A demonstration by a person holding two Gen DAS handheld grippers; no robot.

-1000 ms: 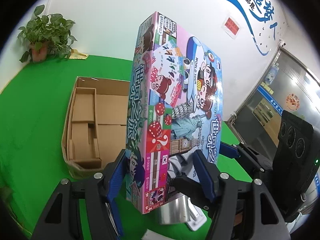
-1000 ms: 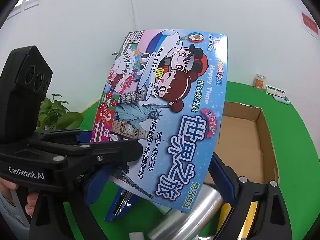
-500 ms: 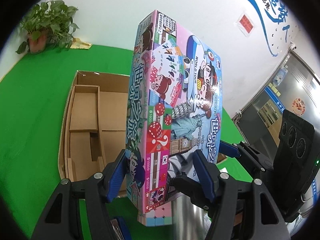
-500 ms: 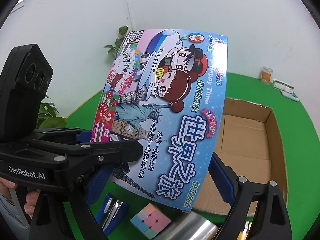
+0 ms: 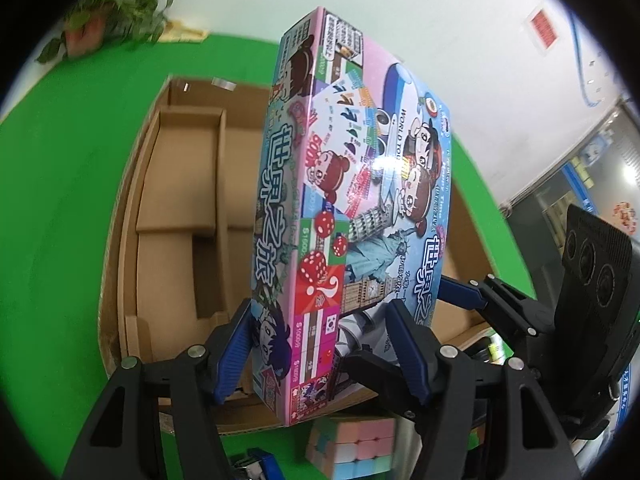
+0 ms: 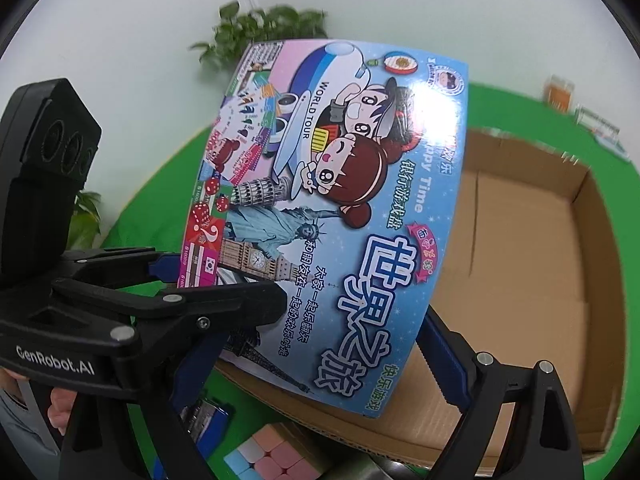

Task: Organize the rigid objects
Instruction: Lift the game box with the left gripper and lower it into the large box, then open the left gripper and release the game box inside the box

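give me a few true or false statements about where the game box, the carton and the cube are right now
1. Both grippers, left gripper and right gripper, grip the game box. True.
2. The game box lies flat on the floor of the cardboard carton. False: it is held up on its edge in the jaws, above the carton.
3. The pastel puzzle cube sits inside the carton. False: it rests on the green surface outside the near wall.
4. A potted plant stands beyond the carton by the white wall. True.
5. The carton is packed full. False: the visible floor is bare cardboard.
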